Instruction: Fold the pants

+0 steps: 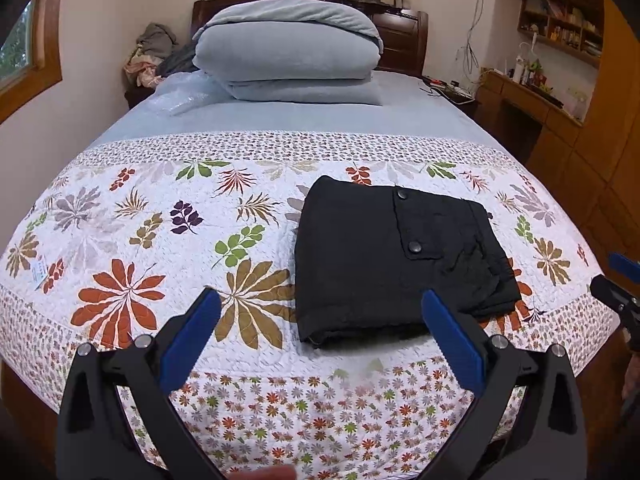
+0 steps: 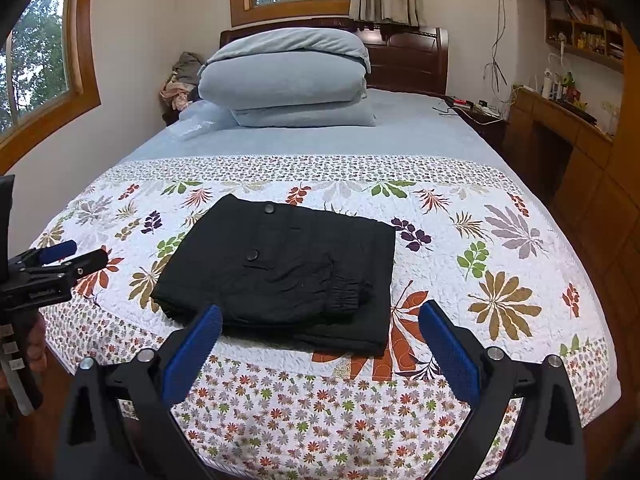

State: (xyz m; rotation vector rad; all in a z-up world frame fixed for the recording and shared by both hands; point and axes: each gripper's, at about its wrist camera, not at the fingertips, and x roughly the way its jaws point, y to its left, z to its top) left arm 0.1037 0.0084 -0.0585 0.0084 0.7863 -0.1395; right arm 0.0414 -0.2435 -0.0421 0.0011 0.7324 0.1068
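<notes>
Black pants [image 1: 384, 256] lie folded in a compact stack on the floral quilt [image 1: 132, 248], near its foot edge. Left gripper [image 1: 320, 324] and right gripper [image 2: 320, 334] both spread wide, empty, short of the pants. Risk: a stray fingertip catching the loose top cuff would undo the fold.

Floral quilt [image 1: 132, 240] covering the bed's foot; folded blue duvet [image 1: 288, 52] by the wooden headboard [image 1: 404, 40]; wall shelves [image 1: 560, 24] at right.

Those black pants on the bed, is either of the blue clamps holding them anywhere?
No. The pants lie folded on the quilt; the left gripper and right gripper both have jaws open.
</notes>
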